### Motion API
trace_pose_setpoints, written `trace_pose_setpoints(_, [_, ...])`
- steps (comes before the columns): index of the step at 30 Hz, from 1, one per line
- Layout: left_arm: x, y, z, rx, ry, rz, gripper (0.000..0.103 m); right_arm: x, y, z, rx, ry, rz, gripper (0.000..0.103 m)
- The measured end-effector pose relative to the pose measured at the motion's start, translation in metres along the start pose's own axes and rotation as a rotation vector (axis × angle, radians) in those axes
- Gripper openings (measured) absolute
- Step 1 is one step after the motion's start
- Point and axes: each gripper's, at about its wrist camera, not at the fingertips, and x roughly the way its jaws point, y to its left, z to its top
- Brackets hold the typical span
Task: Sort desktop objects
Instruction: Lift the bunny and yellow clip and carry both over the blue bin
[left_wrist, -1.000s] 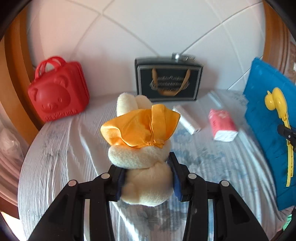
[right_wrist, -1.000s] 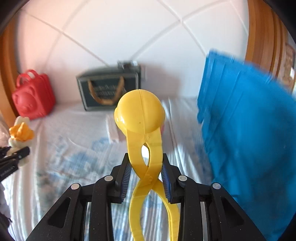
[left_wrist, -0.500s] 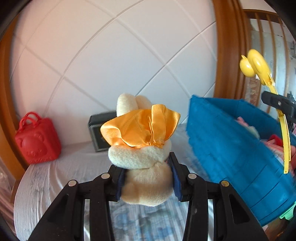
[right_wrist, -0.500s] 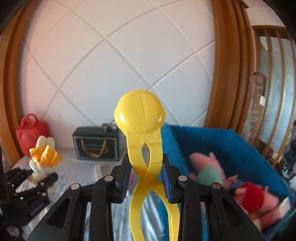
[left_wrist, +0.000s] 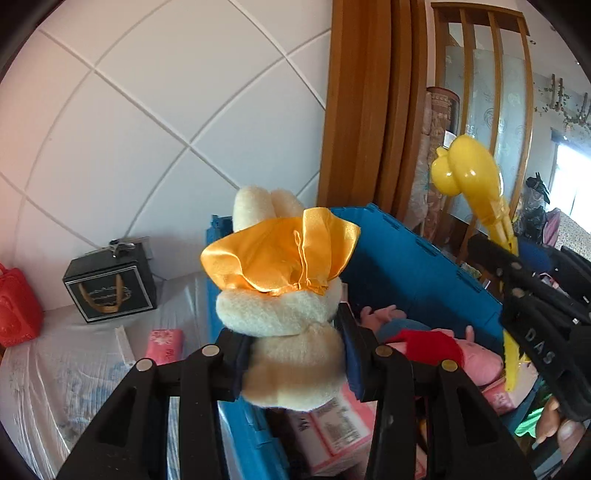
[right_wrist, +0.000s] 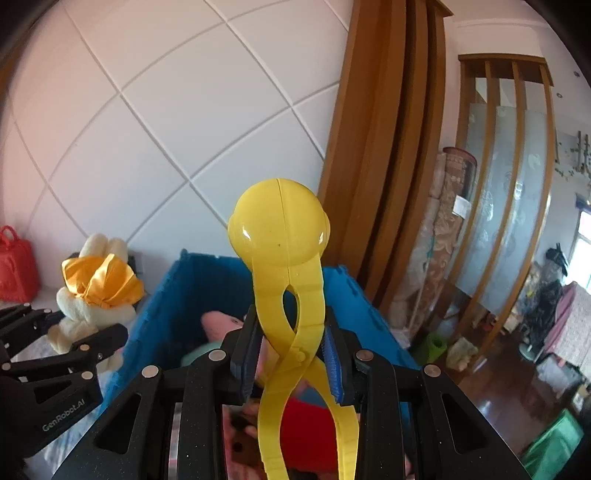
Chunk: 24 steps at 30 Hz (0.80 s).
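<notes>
My left gripper (left_wrist: 293, 360) is shut on a cream plush rabbit (left_wrist: 291, 325) with an orange satin bow, held above the near left corner of a blue plastic crate (left_wrist: 413, 273). My right gripper (right_wrist: 290, 360) is shut on the crossed arms of a yellow ball-headed plastic clamp toy (right_wrist: 279, 230), raised over the same blue crate (right_wrist: 162, 295). The right wrist view shows the rabbit (right_wrist: 92, 295) and left gripper (right_wrist: 79, 334) at the left. In the left wrist view the yellow toy (left_wrist: 467, 173) and right gripper (left_wrist: 513, 258) are at the right.
Inside the crate lie pink plush toys (left_wrist: 476, 354) with a red part and pink packets (left_wrist: 332, 424). On the cloth-covered table stand a black gift box (left_wrist: 109, 280), a red bear case (left_wrist: 16, 302) and a pink tissue pack (left_wrist: 166, 341). A wooden frame (right_wrist: 388, 147) rises behind.
Both grippers have lifted and swung right from above the table to above the blue crate, each still holding its toy. The crate's inside has come into view.
</notes>
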Motion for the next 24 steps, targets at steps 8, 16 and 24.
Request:
trace_pose_setpoints(8, [0.033, -0.072, -0.022, 0.045, 0.113, -0.064, 0.041, 0.035, -0.065, -0.049, 0.003, 0.116, 0.013, 0.030])
trace_pose_setpoints(16, [0.042, -0.094, -0.033, 0.067, 0.134, -0.022, 0.042, 0.050, -0.095, -0.075, -0.007, 0.182, 0.034, 0.030])
trace_pose_setpoints(24, [0.050, -0.094, -0.036, 0.055, 0.206, 0.025, 0.060, 0.059, -0.101, -0.086, -0.020, 0.211, 0.042, 0.031])
